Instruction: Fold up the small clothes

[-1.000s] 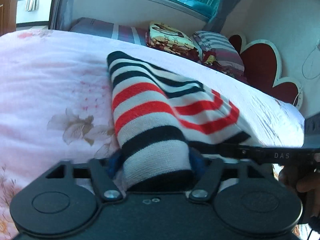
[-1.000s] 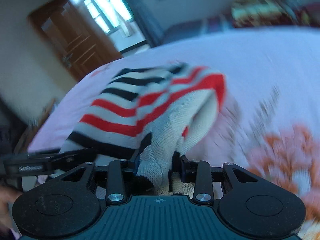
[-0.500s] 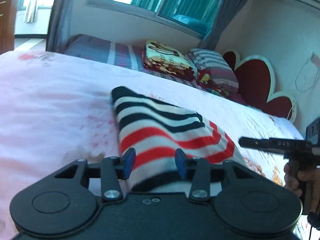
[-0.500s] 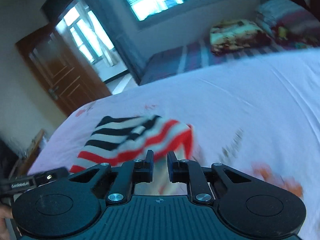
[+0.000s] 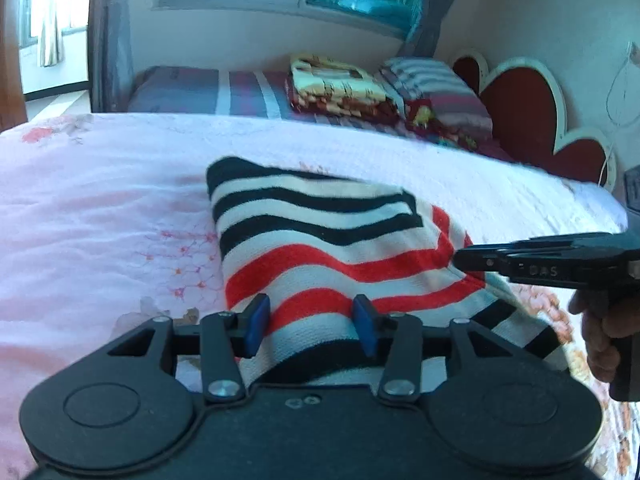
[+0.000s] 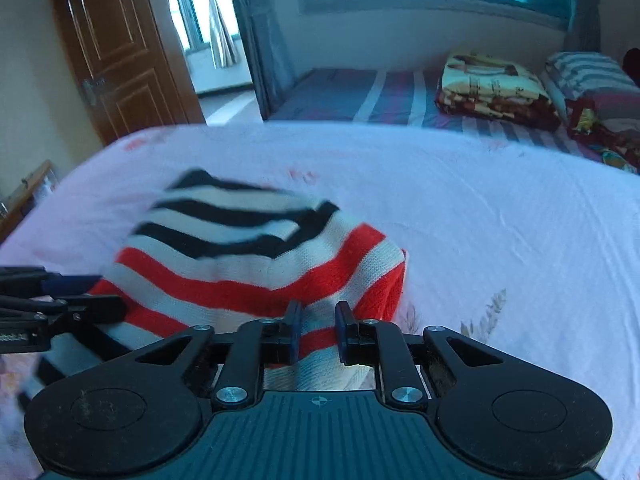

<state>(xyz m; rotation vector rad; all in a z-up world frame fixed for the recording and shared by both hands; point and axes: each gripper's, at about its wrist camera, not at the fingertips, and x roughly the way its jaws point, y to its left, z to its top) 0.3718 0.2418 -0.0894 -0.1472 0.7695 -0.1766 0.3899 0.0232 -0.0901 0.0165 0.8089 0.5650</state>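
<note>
A folded knit garment with black, white and red stripes (image 5: 320, 240) lies on the pink floral bedsheet (image 5: 100, 208); it also shows in the right wrist view (image 6: 248, 256). My left gripper (image 5: 311, 322) is open, its blue pads apart just above the garment's near edge, holding nothing. My right gripper (image 6: 317, 330) is open with a narrower gap, over the garment's near right corner. The right gripper shows from the side in the left wrist view (image 5: 540, 260), and the left gripper shows at the left edge of the right wrist view (image 6: 48, 300).
The bed's pink sheet (image 6: 480, 216) spreads wide to the right and far side. A second bed (image 6: 360, 96) with folded blankets (image 6: 496, 84) and pillows (image 5: 436, 88) stands behind. A red heart-shaped headboard (image 5: 528, 112) is at the right, a wooden door (image 6: 120, 52) at the left.
Both grippers have let go of the garment and opened. The garment has dropped flat and folded on the bed. Both grippers have drawn back and lifted slightly.
</note>
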